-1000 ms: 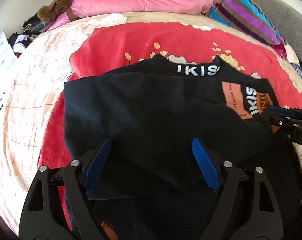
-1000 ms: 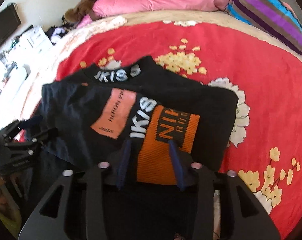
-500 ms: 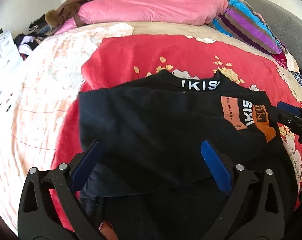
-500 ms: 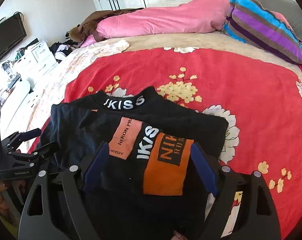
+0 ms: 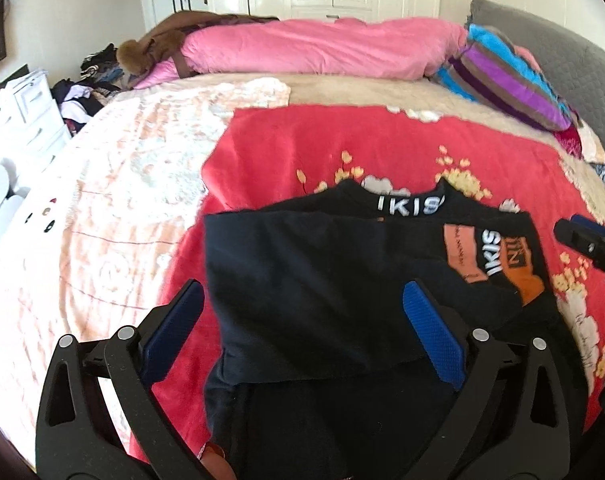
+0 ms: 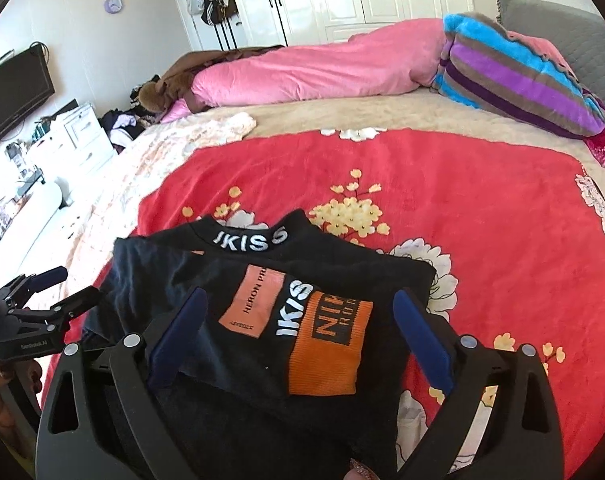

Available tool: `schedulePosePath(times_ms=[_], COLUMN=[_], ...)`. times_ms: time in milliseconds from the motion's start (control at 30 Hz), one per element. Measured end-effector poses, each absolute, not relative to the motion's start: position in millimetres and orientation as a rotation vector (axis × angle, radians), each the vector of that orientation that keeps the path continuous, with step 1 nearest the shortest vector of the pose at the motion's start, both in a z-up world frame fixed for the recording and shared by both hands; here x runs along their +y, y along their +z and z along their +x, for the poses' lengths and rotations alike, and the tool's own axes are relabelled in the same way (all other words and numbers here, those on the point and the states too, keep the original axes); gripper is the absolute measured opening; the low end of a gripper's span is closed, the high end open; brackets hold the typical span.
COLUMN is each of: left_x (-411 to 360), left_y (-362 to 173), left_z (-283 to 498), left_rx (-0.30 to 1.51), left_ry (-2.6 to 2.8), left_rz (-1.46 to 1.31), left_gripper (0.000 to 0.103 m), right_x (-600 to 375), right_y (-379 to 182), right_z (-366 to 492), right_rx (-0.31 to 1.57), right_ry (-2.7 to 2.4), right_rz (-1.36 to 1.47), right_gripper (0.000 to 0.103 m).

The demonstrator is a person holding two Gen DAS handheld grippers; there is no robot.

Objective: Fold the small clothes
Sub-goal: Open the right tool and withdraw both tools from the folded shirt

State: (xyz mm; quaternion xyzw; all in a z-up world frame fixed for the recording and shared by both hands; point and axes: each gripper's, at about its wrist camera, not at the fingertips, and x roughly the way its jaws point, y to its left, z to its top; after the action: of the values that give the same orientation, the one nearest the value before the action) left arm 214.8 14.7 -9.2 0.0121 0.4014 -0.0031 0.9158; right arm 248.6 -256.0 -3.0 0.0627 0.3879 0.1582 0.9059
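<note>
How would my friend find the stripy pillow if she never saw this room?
Start at the big bed with the red flowered blanket. Look to its far right corner, beside the long pink duvet and in front of the grey headboard. The striped pillow there is the only thing with bright blue, purple and brown bands.

The left gripper (image 5: 302, 320) is spread wide, its blue-padded fingers (image 5: 432, 338) far apart with nothing pinched between them. The right gripper (image 6: 298, 328) is likewise spread wide, pads (image 6: 420, 338) splayed outward and clamping nothing. Each tool shows in the other's view: the left gripper lies left of the right fingers, the right gripper right of the left fingers.
</note>
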Motion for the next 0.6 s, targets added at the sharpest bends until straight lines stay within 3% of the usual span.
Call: schedulePosePath(times_ms=[600], left_x=[8.0], left_y=[39.8], left_z=[145.5], left_rx=[0.751], left_ry=[-0.003], left_rz=[0.016], left_gripper=[0.094], right_x=[-293.0], right_y=[39.9], right_z=[182.6], right_rx=[0.754], right_ry=[0.309], right_rz=[0.173], right_gripper=[0.098])
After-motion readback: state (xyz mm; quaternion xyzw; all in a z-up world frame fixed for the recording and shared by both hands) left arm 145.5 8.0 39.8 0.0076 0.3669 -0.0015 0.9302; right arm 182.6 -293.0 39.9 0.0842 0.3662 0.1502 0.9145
